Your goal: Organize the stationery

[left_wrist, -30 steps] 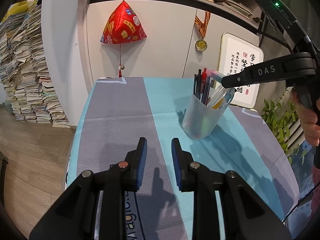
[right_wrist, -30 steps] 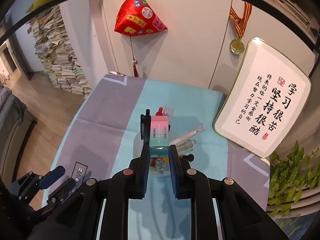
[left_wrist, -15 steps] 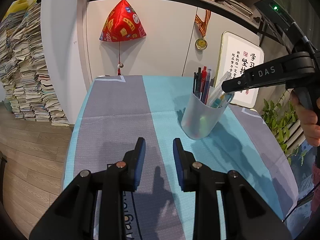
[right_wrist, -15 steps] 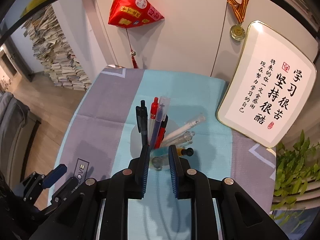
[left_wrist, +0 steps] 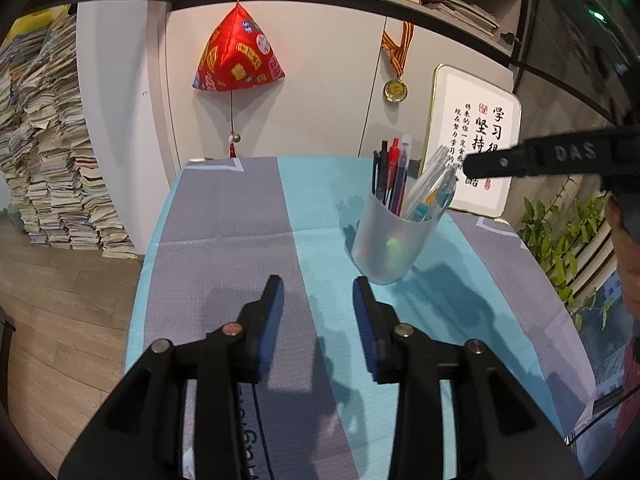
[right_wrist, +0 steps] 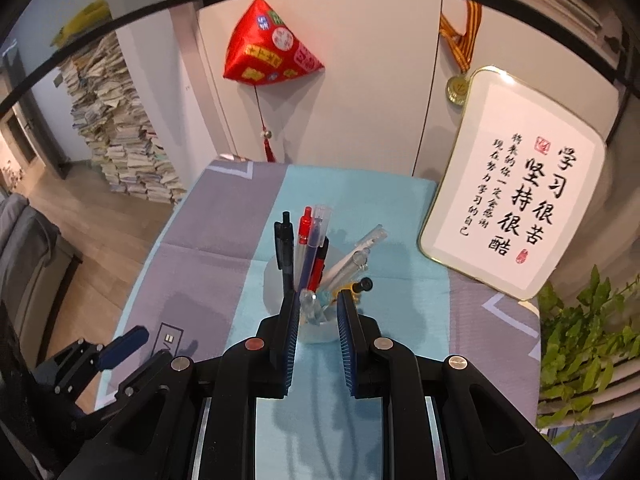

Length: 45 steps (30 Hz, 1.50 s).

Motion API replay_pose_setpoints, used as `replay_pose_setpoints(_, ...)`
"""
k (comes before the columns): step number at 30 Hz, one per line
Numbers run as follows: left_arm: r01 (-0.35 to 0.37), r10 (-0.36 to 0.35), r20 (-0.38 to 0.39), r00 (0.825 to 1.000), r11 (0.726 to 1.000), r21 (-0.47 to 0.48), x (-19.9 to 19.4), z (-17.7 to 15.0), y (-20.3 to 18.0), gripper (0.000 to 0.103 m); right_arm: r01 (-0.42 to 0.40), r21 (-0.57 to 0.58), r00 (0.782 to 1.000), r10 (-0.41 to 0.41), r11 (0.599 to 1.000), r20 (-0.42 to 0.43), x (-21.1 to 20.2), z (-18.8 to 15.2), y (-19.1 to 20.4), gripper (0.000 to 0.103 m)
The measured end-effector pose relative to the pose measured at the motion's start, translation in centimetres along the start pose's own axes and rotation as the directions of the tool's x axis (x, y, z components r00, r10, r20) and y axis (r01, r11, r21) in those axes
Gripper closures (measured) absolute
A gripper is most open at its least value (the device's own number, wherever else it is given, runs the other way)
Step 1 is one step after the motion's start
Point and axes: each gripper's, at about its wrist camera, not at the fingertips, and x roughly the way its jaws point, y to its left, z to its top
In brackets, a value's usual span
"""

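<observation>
In the left wrist view, the left gripper (left_wrist: 318, 292) hung low over the table (left_wrist: 224, 216); its jaws had just been opening and stood apart with nothing between them. The frosted pen cup (left_wrist: 390, 248), full of pens (left_wrist: 394, 176), stood ahead to the right, the right gripper (left_wrist: 472, 164) above its rim.

In the right wrist view, the right gripper (right_wrist: 318, 308) hovered over the pen cup (right_wrist: 276, 280), jaws narrowly apart and empty, beside the framed calligraphy board (right_wrist: 516, 196).

The pen cup (left_wrist: 394, 240) is seen low and from its left by the left wrist view, and from close above by the right; both face the wall beyond it.
</observation>
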Motion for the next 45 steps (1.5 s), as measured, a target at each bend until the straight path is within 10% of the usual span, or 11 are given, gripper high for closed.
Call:
replay_pose_setpoints(8, -0.033, 0.032, 0.057, 0.998, 0.999, 0.022, -2.4, 0.9, -1.4, 0.043, 0.011, 0.050, 0.989, -0.018, 0.999, 0.150, -5.2, -3.8, -0.5, 0.082)
replay_pose_setpoints(21, -0.138, 0.111, 0.235, 0.966, 0.985, 0.102, -10.1, 0.8, -6.8, 0.011, 0.066, 0.122, 0.937, -0.103, 0.990, 0.335, -13.7, -10.4, -0.9, 0.036)
replay_pose_setpoints(45, -0.148, 0.117, 0.378, 0.918, 0.988, 0.053, -22.7, -1.9, -11.4, 0.001, 0.097, 0.176, 0.837, -0.176, 0.980, 0.517, -25.8, -19.2, 0.2, 0.023)
